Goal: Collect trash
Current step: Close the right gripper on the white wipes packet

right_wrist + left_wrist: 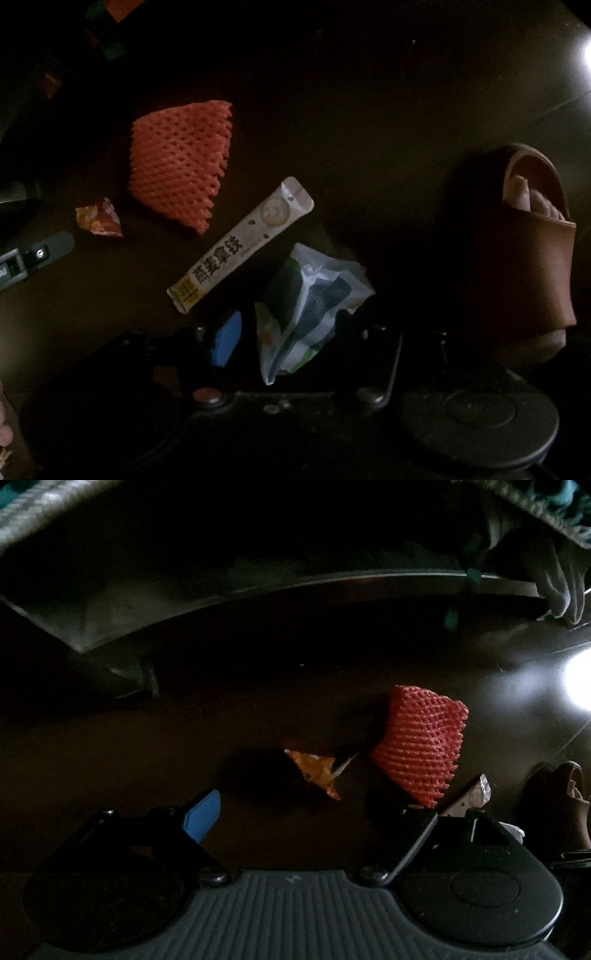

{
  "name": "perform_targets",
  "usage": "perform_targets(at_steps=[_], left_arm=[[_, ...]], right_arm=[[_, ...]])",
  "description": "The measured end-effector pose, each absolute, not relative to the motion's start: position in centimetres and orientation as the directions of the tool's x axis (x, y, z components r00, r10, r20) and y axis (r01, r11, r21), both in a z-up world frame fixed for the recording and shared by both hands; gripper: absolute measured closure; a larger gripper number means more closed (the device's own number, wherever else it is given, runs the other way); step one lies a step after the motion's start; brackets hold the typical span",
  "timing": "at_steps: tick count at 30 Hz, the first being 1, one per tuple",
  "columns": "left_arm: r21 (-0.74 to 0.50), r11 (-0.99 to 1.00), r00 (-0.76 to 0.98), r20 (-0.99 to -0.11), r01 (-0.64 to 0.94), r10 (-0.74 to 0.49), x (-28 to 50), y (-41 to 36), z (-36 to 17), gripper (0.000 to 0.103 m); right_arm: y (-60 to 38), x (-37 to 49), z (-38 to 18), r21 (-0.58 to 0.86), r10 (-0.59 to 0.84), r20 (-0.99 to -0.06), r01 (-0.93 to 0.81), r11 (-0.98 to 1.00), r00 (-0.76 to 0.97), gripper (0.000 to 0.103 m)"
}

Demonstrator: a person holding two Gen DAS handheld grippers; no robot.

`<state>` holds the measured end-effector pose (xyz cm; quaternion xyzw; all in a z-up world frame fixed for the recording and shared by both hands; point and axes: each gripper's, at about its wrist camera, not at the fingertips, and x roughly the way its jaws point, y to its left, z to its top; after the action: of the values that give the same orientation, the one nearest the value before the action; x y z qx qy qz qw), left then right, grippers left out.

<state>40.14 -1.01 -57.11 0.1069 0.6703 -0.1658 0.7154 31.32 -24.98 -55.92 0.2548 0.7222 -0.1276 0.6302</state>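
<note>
My left gripper [306,812] hangs apart above the small orange crumpled wrapper [317,771]; my right gripper [286,332] straddles the white-green plastic packet [310,295], grip uncertain. Next: close.

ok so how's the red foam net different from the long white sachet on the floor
The foam net is red-orange, broad and puffy with an open mesh; the sachet is pale, narrow and flat with dark printed lettering. The net is blank, the sachet has a torn-looking top end. Both lie loose on the dark floor, ungripped.
</note>
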Motion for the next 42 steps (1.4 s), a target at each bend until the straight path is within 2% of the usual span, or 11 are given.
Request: perform_targets(at_steps=[7,14,15,17,19,20,22,24,30,34,42], left_arm=[[-0.074,0.923,0.032,-0.995,0.378,-0.093,40.5,-1.7,-59.4,0.018],[-0.090,0.932,0.017,-0.995,0.352,-0.102,41.0,-1.0,-60.6,0.045],[-0.091,0.932,0.018,-0.994,0.351,-0.103,41.0,-0.9,-60.6,0.047],[-0.096,0.930,0.022,-0.994,0.353,-0.111,41.1,-0.7,-60.6,0.050],[-0.110,0.928,0.021,-0.992,0.356,-0.126,41.0,-0.7,-60.6,0.060],[-0.110,0.927,0.022,-0.992,0.358,-0.127,40.9,-0.7,-60.6,0.065],[-0.104,0.925,0.023,-0.992,0.366,-0.121,40.8,-0.8,-60.6,0.068],[-0.100,0.923,0.032,-0.992,0.371,-0.120,40.7,-0.9,-60.5,0.070],[-0.107,0.926,0.038,-0.991,0.361,-0.129,40.2,-0.5,-60.1,0.075],[-0.117,0.924,0.038,-0.989,0.364,-0.140,39.7,0.1,-59.0,0.082],[-0.123,0.912,0.056,-0.986,0.391,-0.157,38.0,1.6,-55.5,0.088]], right_arm=[[-25.4,31.3,-57.2,0.126,0.206,-0.974,0.534,0.836,-0.092,0.050],[-25.7,31.1,-58.0,0.128,0.214,-0.972,0.537,0.833,-0.100,0.060],[-25.7,31.1,-58.1,0.127,0.213,-0.972,0.536,0.834,-0.101,0.062],[-25.8,31.1,-58.3,0.124,0.210,-0.972,0.530,0.839,-0.105,0.079],[-25.8,31.1,-58.4,0.121,0.209,-0.972,0.528,0.840,-0.109,0.091],[-25.8,31.0,-58.4,0.119,0.208,-0.972,0.528,0.841,-0.113,0.091],[-25.7,31.0,-58.4,0.105,0.193,-0.974,0.518,0.849,-0.118,0.093],[-25.8,30.9,-58.4,0.099,0.186,-0.975,0.511,0.854,-0.123,0.101],[-25.6,30.7,-57.8,0.086,0.169,-0.977,0.481,0.873,-0.133,0.102],[-25.6,30.4,-57.1,0.063,0.140,-0.980,0.451,0.890,-0.140,0.102],[-24.9,30.4,-52.9,0.055,0.097,-0.991,0.385,0.921,-0.090,0.102]])
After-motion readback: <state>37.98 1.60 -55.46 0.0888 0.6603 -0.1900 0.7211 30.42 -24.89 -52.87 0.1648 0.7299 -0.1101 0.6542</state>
